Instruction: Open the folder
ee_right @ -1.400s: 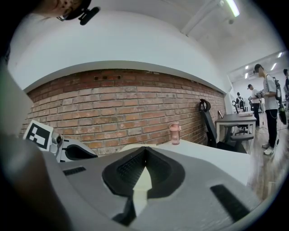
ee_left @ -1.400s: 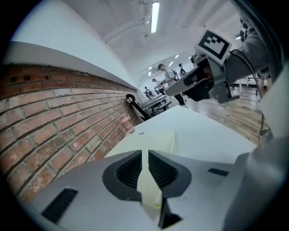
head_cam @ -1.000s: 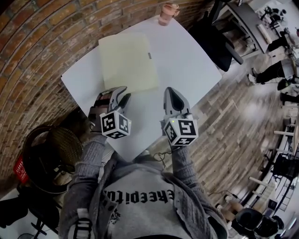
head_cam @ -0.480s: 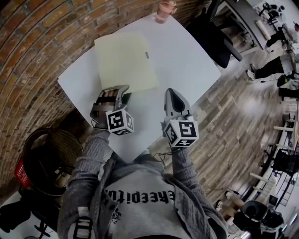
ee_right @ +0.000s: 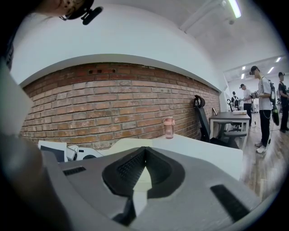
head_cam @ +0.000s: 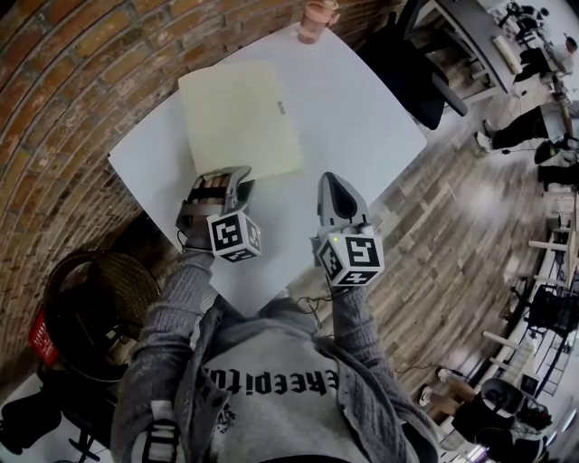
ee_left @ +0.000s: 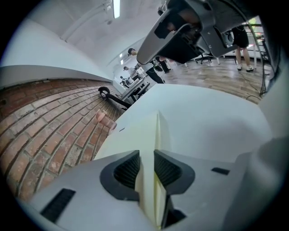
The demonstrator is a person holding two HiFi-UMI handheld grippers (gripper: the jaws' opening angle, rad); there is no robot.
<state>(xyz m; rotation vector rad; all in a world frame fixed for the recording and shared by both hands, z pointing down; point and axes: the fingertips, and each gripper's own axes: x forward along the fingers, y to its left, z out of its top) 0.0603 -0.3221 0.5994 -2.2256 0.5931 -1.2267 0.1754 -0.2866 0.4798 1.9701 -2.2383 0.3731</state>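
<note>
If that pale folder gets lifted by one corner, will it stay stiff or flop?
Probably flops somewhat: the folder looks thin and wide, lying flat. Its edge shows separate thin layers, so the cover likely peels up alone.

Open-plan office or lab space, by the look. Brick wall (head_cam: 81,81) along one side, wood-plank floor (head_cam: 461,226), white table (head_cam: 362,118) with a black office chair (head_cam: 412,77) beside it. Further off, desks (ee_right: 228,118), ceiling strip lights (ee_right: 234,8) and people (ee_right: 264,108) standing about.
</note>
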